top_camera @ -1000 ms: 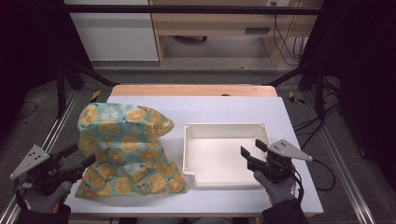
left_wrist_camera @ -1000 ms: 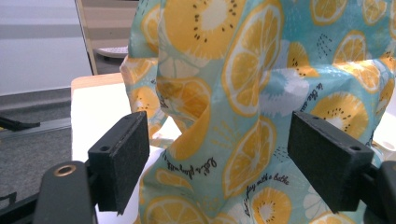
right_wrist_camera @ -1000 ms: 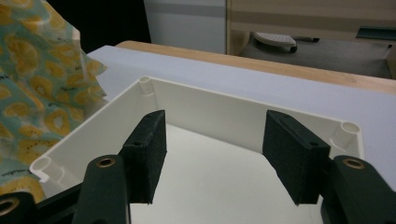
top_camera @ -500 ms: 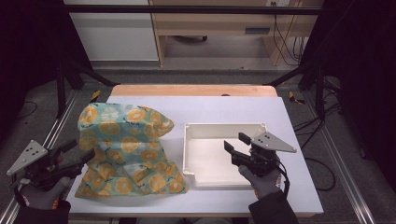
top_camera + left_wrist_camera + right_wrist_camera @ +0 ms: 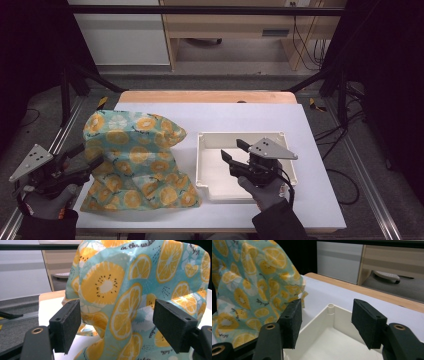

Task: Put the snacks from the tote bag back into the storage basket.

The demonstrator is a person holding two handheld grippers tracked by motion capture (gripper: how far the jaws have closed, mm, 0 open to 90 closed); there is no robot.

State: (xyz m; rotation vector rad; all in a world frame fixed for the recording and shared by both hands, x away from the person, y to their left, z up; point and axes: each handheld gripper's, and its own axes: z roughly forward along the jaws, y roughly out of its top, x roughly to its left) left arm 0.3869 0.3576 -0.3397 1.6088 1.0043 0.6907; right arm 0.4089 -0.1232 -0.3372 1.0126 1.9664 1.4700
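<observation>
Right gripper (image 5: pixel 232 150) carried left over white plastic tray (image 5: pixel 210 176), fingers open, empty; left gripper (image 5: pixel 85 156) open at orange-print teal cloth (image 5: pixel 135 155). Cloth grasp judged imminent.

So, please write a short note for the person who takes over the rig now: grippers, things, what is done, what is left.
Left gripper: open, at the left edge of the lemon-print cloth bag, not gripping it.
Right gripper: open, empty, over the white tray.
Bag: stands crumpled on the table, left of the tray, outside it.
Done: nothing held yet.
Left: probably grasp the bag and move it into the tray.
</observation>
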